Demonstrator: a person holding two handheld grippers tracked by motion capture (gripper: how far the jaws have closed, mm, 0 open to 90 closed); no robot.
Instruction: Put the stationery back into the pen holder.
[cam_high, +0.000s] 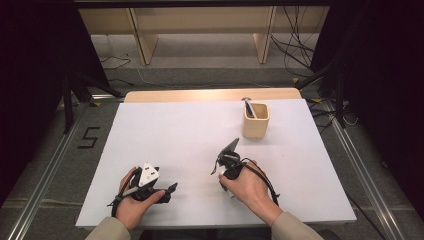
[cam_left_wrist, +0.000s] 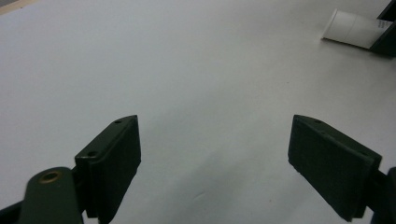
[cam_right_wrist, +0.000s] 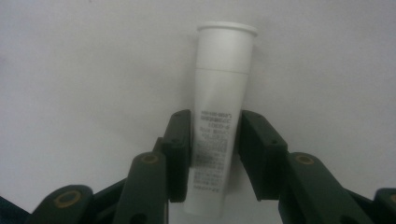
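High view: a white table (cam_high: 200, 145) with a wooden holder (cam_high: 256, 121) at its far right, a tool handle standing in it; the left gripper (cam_high: 169, 191) rests near the front edge, and the right gripper (cam_high: 231, 150) is tipped down onto the sheet; the floor at left bears a taped figure "5" (cam_high: 88, 137).

Left gripper view: the jaws stand wide apart over bare sheet; at upper right lies the capped end of the white tube (cam_left_wrist: 350, 29), beside a dark jaw of the other gripper.

Right gripper view: the tube (cam_right_wrist: 218, 116) lies lengthwise between the jaws, cap pointing away; both pads meet its sides, so the jaws are clamped on it; small dark print runs across its lower half, too blurred to read.
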